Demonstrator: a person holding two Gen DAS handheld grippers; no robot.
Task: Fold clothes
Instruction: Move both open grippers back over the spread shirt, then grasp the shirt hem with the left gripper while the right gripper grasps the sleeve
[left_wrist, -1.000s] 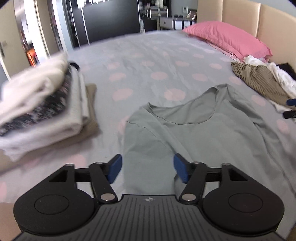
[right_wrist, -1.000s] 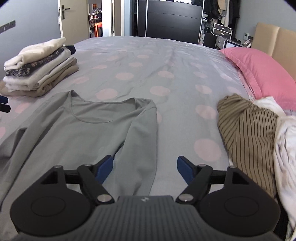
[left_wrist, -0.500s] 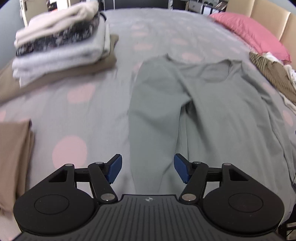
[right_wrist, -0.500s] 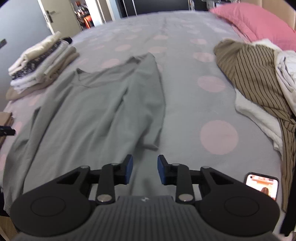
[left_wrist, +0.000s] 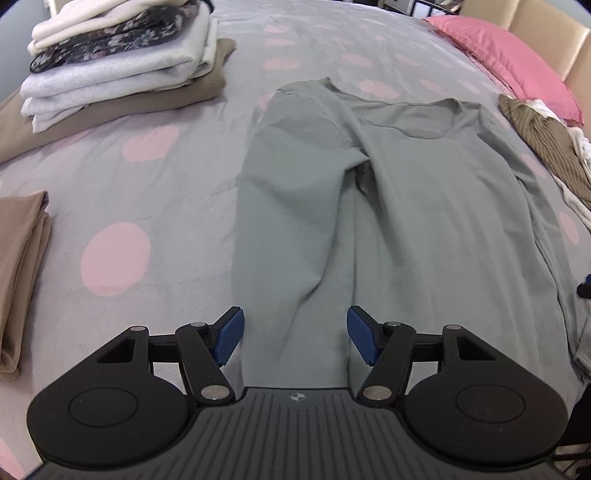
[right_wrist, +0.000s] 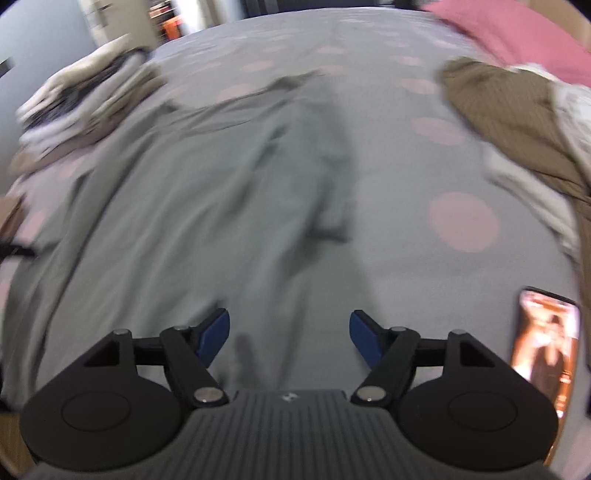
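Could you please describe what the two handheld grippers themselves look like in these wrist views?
The left gripper and right gripper look identical: a dark grey ribbed body bearing a small white emblem, two round black discs on either side, black linkage arms with silver pivot pins, and ribbed blue pads on the fingertips. No cables, hands or sleeves show.

1. A long-sleeved top (left_wrist: 424, 192) lies spread flat on the bed (left_wrist: 155, 192), neckline toward the headboard.
2. A stack of folded clothes (left_wrist: 122, 62) sits on the bed to the top's left.
3. A pile of unfolded clothes (left_wrist: 543, 144) lies to its right, with a pillow (left_wrist: 506, 51) behind.
4. A phone (right_wrist: 546, 343) rests on the bed near the right edge.
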